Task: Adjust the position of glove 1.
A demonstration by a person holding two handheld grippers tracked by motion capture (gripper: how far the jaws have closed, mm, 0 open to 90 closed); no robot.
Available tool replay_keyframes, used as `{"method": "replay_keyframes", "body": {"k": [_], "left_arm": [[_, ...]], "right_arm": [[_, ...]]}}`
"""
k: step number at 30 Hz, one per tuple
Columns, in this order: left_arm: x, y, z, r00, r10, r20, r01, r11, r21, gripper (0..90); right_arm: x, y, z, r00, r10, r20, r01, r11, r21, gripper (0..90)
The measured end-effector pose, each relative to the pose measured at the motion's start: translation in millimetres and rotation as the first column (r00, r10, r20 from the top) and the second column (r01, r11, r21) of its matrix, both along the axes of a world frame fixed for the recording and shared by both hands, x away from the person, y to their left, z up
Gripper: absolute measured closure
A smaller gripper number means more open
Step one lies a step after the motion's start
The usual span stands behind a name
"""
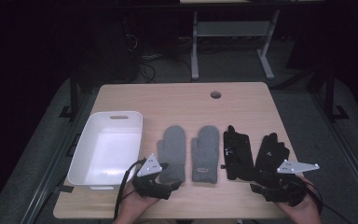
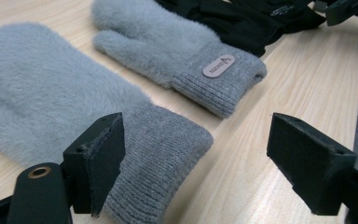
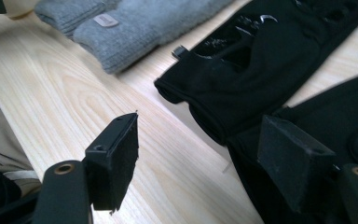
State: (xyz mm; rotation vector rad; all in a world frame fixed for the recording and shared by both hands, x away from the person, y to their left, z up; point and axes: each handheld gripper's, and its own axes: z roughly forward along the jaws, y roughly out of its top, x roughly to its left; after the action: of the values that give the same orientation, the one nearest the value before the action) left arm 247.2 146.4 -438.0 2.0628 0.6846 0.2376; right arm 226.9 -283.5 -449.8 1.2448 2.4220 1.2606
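Grey mitten (image 2: 88, 126) cuff beside left gripper (image 2: 196, 163), black glove (image 3: 335, 140) under right gripper (image 3: 200, 158), jaws apart.

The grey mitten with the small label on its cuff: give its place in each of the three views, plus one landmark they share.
High view: the labelled grey mitten lies mid-table, second glove from the left, label near the cuff.
Left gripper view: upper centre, beyond the open jaws, cuff pointing to the right.
Right gripper view: top left corner, cuff and label towards the camera.
Shared landmark: the black glove lying right beside it.
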Motion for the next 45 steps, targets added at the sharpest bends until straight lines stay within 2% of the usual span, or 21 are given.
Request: {"method": "replay_keyframes", "body": {"k": [4, 10, 16, 19, 23, 24, 27, 28, 31, 33, 34, 41, 45], "left_arm": [[-1.4, -1.1, 0.9, 1.0, -0.008, 0.003, 0.008, 1.0, 0.0, 18.3], [-5.3, -2.2, 1.3, 0.9996, -0.025, 0.012, 0.025, 0.9997, 0.007, 17.6], [-5.7, 1.8, 4.2, 0.9997, -0.011, 0.022, 0.012, 0.9999, -0.007, 17.6], [-5.1, 2.9, 4.5, 0.9998, -0.006, 0.021, 0.006, 1.0, -0.004, 17.4], [-5.0, 3.4, 5.2, 0.9998, -0.004, 0.022, 0.004, 1.0, -0.004, 17.4], [-5.5, 3.6, 5.3, 0.9998, -0.002, 0.02, 0.002, 1.0, -0.006, 17.4], [-6.7, 3.5, 6.2, 0.9996, -0.002, 0.028, 0.002, 1.0, -0.005, 17.4], [-6.8, 3.9, 7.1, 0.9996, 0.005, 0.029, -0.005, 1.0, -0.006, 17.4], [-6.5, 4.6, 7.6, 0.9995, 0.018, 0.025, -0.018, 0.9998, -0.01, 17.0], [-6.1, 5.4, 7.5, 0.9995, 0.02, 0.025, -0.02, 0.9998, -0.008, 16.9], [-5.5, 5.8, 7.7, 0.9996, 0.019, 0.022, -0.019, 0.9998, -0.008, 16.9], [-5.8, 6.2, 7.5, 0.9995, 0.017, 0.026, -0.017, 0.9998, -0.006, 16.9], [-5.5, 5.9, 7.7, 0.9994, 0.014, 0.032, -0.014, 0.9999, -0.002, 16.9]], "right_arm": [[-2.2, 4.0, 3.8, 0.9994, 0.019, 0.029, -0.019, 1.0, 0.006, 28.5], [-5.2, 14.2, 11.8, 0.9963, 0.054, 0.068, -0.053, 0.999, -0.013, 28.5], [2.1, 24.1, 22.3, 0.9897, 0.099, 0.103, -0.097, 0.995, -0.028, 26.2], [9.0, 29.8, 25.8, 0.9904, 0.124, 0.061, -0.122, 0.992, -0.037, 26.0], [16.5, 38.2, 32.4, 0.9864, 0.153, 0.058, -0.149, 0.986, -0.073, 22.9], [20.7, 41.9, 37.1, 0.9854, 0.164, 0.045, -0.16, 0.984, -0.077, 22.9], [24.1, 45.3, 41.1, 0.9846, 0.17, 0.039, -0.167, 0.983, -0.081, 22.9], [28.7, 49.5, 45.8, 0.9833, 0.181, 0.022, -0.179, 0.981, -0.081, 22.8], [32.1, 52.5, 49.4, 0.9814, 0.191, 0.022, -0.189, 0.979, -0.075, 22.8], [35.5, 56.1, 52.6, 0.9805, 0.196, 0.002, -0.196, 0.978, -0.073, 22.8], [39.2, 59.5, 55.0, 0.978, 0.208, 0.003, -0.207, 0.975, -0.083, 22.8], [49.0, 69.7, 62.9, 0.9753, 0.221, -0.007, -0.221, 0.97, -0.1, 22.8], [57.1, 79.4, 68.2, 0.9695, 0.245, -0.005, -0.244, 0.962, -0.12, 22.8]]}}
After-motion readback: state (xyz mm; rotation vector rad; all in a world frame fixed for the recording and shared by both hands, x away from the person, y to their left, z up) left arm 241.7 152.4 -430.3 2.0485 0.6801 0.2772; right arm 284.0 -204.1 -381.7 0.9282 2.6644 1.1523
